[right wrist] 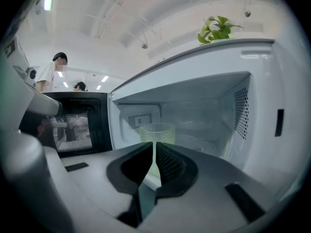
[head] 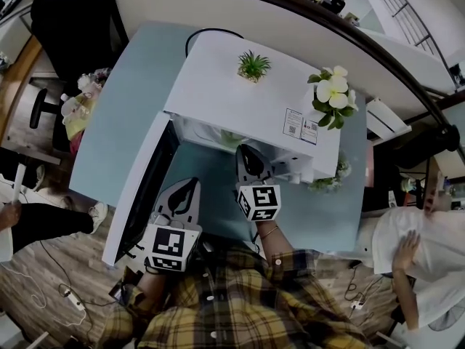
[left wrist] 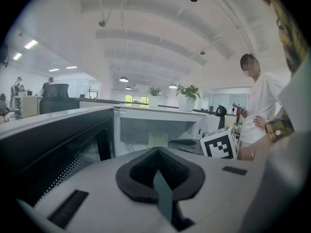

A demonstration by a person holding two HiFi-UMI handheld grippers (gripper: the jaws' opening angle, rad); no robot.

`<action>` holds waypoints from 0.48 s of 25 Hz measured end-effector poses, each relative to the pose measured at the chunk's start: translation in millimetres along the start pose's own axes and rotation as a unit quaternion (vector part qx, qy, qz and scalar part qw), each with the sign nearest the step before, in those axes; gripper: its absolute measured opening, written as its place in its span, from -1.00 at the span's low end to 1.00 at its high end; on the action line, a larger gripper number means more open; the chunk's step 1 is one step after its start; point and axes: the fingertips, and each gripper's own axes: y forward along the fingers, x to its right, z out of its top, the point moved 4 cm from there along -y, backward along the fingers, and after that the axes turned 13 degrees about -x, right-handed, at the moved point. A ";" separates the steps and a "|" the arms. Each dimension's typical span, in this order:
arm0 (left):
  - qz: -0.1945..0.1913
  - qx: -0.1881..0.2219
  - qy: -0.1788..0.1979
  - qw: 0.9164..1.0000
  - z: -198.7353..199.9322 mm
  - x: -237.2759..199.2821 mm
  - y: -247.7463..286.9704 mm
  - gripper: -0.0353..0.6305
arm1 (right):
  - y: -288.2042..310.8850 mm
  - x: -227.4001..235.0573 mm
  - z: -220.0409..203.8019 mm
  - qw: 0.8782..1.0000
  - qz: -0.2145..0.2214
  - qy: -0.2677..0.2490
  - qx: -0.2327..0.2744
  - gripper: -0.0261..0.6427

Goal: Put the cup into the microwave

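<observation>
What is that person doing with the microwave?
A person holds a gripper in each hand at a white microwave whose door hangs open. A pale green cup already stands inside. The right gripper points into the opening, its jaws together and empty, just in front of the cup. The left gripper waits beside it, jaws together too.

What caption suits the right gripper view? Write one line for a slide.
Right gripper, jaws together and empty, facing the pale green cup standing inside the open microwave.

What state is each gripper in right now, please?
Left gripper: closed, holding nothing.
Right gripper: closed, holding nothing; the cup stands beyond it in the microwave.
</observation>
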 end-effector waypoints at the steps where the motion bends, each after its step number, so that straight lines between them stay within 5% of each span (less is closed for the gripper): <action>1: 0.000 0.001 0.001 1.000 0.5 0.4 0.1 -0.93 | -2.1 0.5 0.8 1.000 0.000 0.000 0.002 -0.85; 12: 0.002 0.011 0.006 1.000 8.3 1.2 -2.0 -0.93 | -32.5 6.8 15.5 1.000 0.004 0.005 0.025 -0.91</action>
